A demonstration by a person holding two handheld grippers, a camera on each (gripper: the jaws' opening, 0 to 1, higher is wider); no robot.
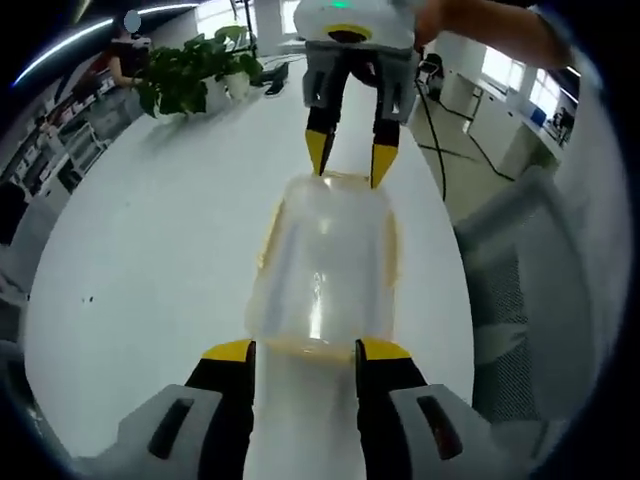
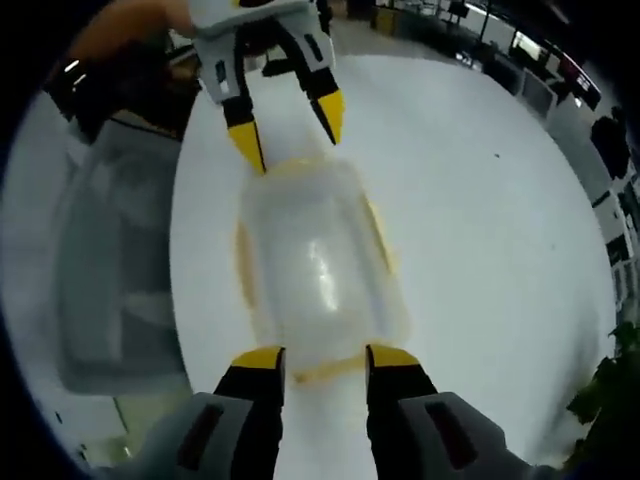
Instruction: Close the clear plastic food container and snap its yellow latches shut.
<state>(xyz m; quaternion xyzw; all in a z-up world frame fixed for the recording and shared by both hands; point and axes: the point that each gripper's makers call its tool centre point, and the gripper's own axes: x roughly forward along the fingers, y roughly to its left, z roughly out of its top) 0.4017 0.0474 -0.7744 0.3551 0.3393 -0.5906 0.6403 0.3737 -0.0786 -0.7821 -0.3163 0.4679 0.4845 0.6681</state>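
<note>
Spread at opposite short ends of the clear container [image 1: 322, 268] lying on my white counter [image 1: 150, 260], left tongs [image 1: 305, 352] and right tongs [image 2: 325, 358] both bracket its rim without pinching.

white table [image 1: 150, 260] bears a clear plastic container [image 1: 322, 270] and potted plants [image 1: 190, 75]

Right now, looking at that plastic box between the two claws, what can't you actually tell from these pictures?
- Whether the container lid is fully seated: both views, blurred by the cloudy plastic and glare.
- Whether the yellow latches are snapped: right gripper view, too blurred.
- Whether the left gripper and right gripper touch the container ends or only straddle them: the tips meet the rim, contact unclear.
- The potted plant pot details: left gripper view, too small.
</note>
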